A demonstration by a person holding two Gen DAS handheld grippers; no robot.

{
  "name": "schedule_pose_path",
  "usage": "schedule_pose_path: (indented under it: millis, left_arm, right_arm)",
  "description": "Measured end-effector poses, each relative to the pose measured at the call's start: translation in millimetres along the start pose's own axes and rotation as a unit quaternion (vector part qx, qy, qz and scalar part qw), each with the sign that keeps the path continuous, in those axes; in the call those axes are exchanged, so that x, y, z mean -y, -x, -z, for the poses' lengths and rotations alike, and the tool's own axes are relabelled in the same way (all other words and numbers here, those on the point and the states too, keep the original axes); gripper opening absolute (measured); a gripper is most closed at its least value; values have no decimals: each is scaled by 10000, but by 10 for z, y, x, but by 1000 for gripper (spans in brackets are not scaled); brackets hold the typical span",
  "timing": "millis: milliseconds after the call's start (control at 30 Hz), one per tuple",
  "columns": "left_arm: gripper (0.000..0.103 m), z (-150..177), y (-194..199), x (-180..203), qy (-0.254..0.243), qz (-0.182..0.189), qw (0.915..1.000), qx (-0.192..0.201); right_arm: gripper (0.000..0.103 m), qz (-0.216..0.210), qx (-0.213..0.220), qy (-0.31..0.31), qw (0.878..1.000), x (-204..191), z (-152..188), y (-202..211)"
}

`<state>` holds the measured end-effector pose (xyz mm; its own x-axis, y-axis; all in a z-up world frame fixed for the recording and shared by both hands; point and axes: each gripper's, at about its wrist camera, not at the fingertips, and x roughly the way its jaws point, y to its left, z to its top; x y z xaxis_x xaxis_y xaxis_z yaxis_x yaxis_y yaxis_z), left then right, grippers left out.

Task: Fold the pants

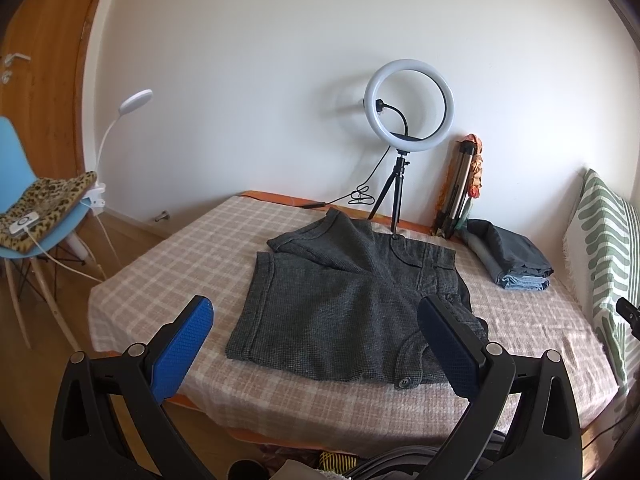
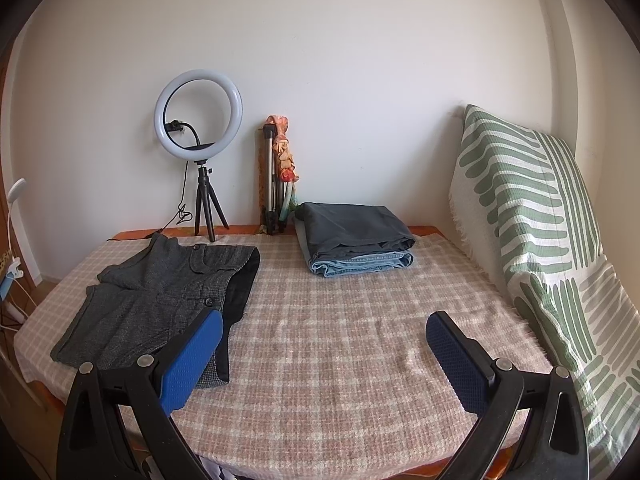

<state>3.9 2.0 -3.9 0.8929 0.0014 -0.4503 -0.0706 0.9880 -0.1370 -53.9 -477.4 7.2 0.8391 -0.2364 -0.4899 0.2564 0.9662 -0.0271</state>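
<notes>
Grey tweed pants lie folded on the checked bed cover, one leg laid across the other, waistband to the right. In the right wrist view the pants lie at the left. My left gripper is open and empty, held above the near edge of the pants. My right gripper is open and empty over bare cover, to the right of the pants.
A folded stack of dark and blue denim clothes lies at the back right. A ring light on a tripod and a folded tripod stand by the wall. A green-patterned pillow leans at the right. A blue chair stands left of the bed.
</notes>
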Motion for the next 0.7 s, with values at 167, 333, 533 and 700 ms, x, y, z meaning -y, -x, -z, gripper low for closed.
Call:
schedule_pose_path:
  millis: [167,333,533,700]
  left_arm:
    - [102,-7,-5,-9,15,9,10000,-7]
    - [102,-9,-14,-17,29,22,10000,-22]
    - [102,-8,-14,-16,26,24,10000,-22]
    - [102,-13,-36,-10,24,21,10000,-45]
  right_arm:
    - [103,0,-5,1,10000,5,6,-2]
    - [103,9,-20,6,10000,-5,7,-28]
    - [103,8,-20,3,10000,-5,7,-33]
    - [103,10,-32,3,10000,-14,8,-51]
